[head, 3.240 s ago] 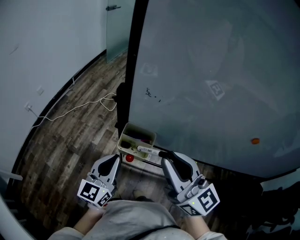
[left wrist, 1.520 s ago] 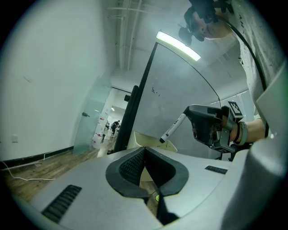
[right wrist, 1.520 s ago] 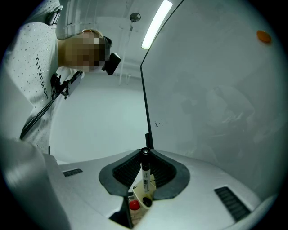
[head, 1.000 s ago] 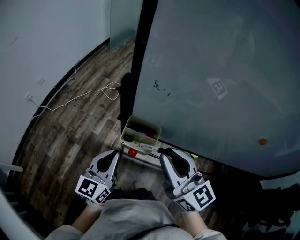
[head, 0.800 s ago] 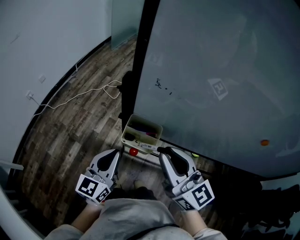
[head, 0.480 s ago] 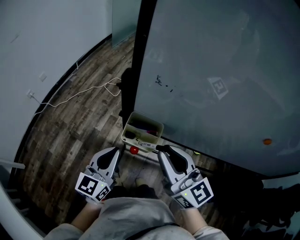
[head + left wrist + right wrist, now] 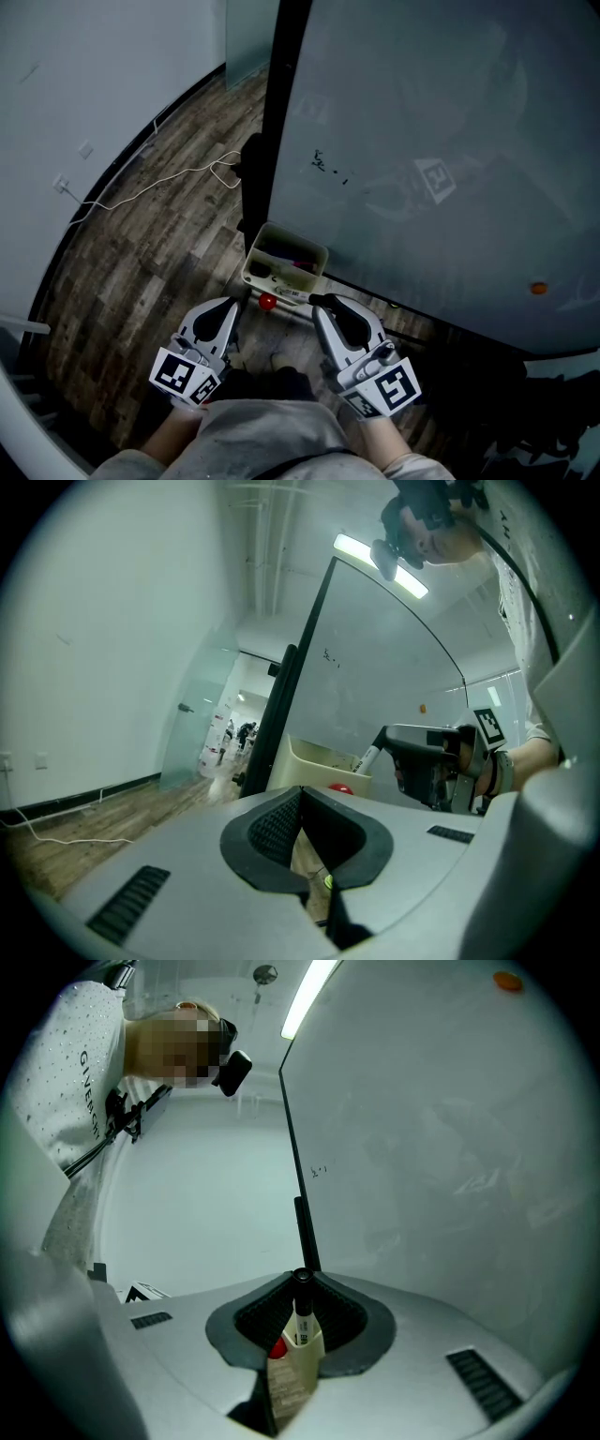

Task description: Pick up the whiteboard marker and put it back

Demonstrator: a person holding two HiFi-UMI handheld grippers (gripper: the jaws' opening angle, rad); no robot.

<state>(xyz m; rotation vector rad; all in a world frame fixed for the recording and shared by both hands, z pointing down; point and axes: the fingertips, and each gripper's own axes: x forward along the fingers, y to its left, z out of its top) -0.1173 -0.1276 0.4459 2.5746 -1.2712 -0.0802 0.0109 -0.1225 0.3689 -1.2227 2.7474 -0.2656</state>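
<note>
The marker (image 7: 301, 1314) is clamped by its black end at the tips of the right gripper (image 7: 319, 302), whose jaws are closed partway onto it. Its white barrel slants from the gripper down toward the near rim of a cream box (image 7: 251, 262); whether the far end is already inside the box is unclear. The box sits at the foot of a large whiteboard (image 7: 450, 141), right against the board's black post (image 7: 279, 112). A small red ball (image 7: 267, 301) lies just outside the box's near edge, between the two grippers. The left gripper (image 7: 300, 794) hangs to the left of the right one, near it but apart; its jaws are pressed together at the tips with nothing between them. Both grippers point level toward the box. Under them runs a wooden floor (image 7: 159, 253), where a white cable (image 7: 159, 192) trails from the pale wall (image 7: 84, 75) toward the post.
</note>
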